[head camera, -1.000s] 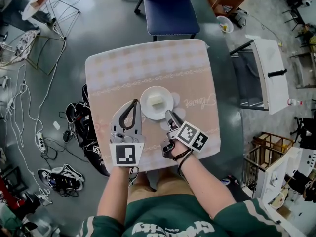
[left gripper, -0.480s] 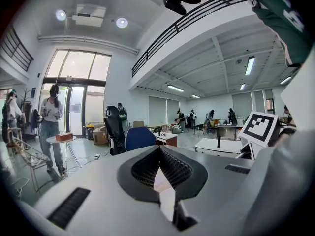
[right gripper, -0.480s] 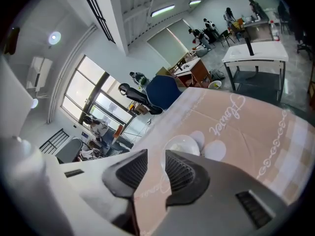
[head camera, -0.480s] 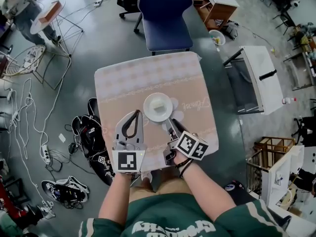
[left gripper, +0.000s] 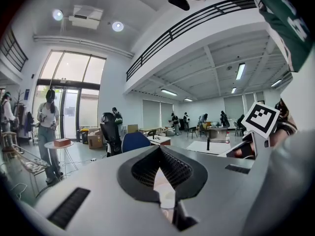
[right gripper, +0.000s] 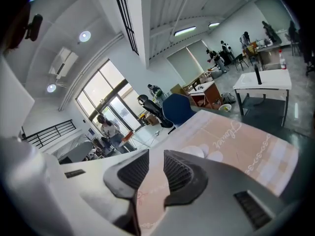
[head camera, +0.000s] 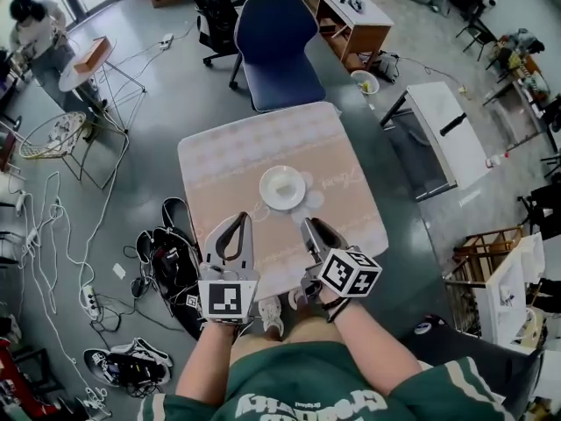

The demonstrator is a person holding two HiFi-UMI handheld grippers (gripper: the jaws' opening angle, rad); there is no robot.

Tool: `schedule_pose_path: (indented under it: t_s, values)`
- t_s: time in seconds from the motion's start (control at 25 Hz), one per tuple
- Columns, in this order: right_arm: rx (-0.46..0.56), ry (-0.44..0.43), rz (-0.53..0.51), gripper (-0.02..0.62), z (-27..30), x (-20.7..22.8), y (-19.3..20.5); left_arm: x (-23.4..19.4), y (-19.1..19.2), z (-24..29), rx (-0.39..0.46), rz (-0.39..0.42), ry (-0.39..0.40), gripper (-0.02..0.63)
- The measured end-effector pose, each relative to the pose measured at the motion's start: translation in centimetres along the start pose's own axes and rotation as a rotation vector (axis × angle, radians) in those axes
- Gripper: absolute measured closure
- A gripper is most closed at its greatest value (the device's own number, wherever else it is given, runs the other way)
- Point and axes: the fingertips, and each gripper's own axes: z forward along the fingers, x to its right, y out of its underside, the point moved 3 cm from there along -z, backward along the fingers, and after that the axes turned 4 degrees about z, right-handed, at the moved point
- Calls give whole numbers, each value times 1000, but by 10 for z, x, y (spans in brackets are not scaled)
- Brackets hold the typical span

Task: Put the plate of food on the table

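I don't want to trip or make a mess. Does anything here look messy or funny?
The plate sits flat on the table with nothing spilled. The odd bit is the floor to the left of the table in the head view: shoes and loose cables lie scattered there, easy to trip over.

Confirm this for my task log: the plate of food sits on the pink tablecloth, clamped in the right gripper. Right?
No. The right gripper view shows the right gripper empty: its jaws, which have just been closing, stand apart with nothing between them, short of the plate of food. It does sit on the pink tablecloth.
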Motion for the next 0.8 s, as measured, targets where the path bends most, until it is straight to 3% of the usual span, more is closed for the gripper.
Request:
schedule_pose_path:
  t_s: [0.4,0.8]
  values:
    - [118,-79,-106,522,-71,-67,-4,16,-38,-53,16,14,108,597]
    - [205,-187,-230,550,-139,-96,-35,52,-79,-79,31,25,140,597]
